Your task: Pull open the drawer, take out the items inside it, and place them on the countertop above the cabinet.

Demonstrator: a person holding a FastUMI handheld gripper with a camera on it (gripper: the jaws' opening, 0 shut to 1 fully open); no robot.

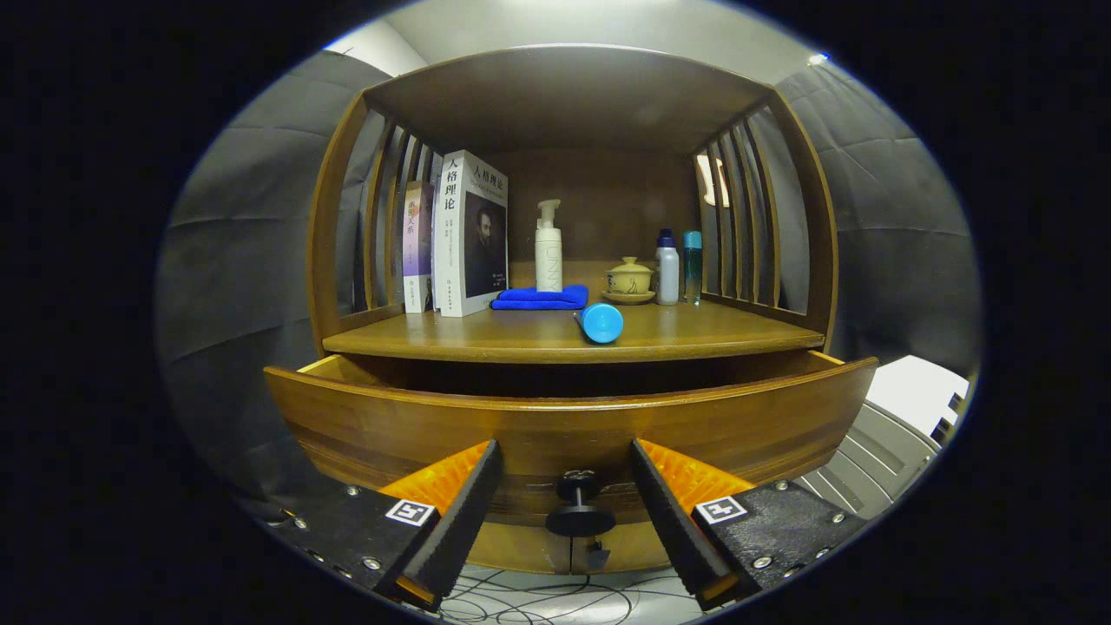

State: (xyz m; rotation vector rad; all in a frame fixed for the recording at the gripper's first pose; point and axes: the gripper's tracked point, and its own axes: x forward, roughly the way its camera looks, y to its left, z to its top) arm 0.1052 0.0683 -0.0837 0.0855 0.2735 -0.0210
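Drawer [573,425] pulled out partway from the wooden cabinet [330,217], its curved front facing the camera; inside not visible from this angle. Drawer knob [579,508] sits low on the front, dark and round, between the two fingers, touching neither. Gripper [566,469] has its jaws spread wide, holding nothing, one finger each side of the knob, tips near the drawer front.

Desk [712,334] above the drawer carries several things. Blue cylinder [601,322] lies on its side near the front edge, round end toward the camera. Behind it a folded blue cloth [540,299], with a white pump bottle [548,247] standing upright at its back. Two books [469,234] stand upright at the left by the slatted side, the larger white one nearer the centre. Right of the pump bottle a small lidded cup on a saucer [629,279], then a white bottle with blue cap [667,267] and a teal bottle [692,260] just beside it, both upright. Cables [538,599] lie on the floor below the drawer.
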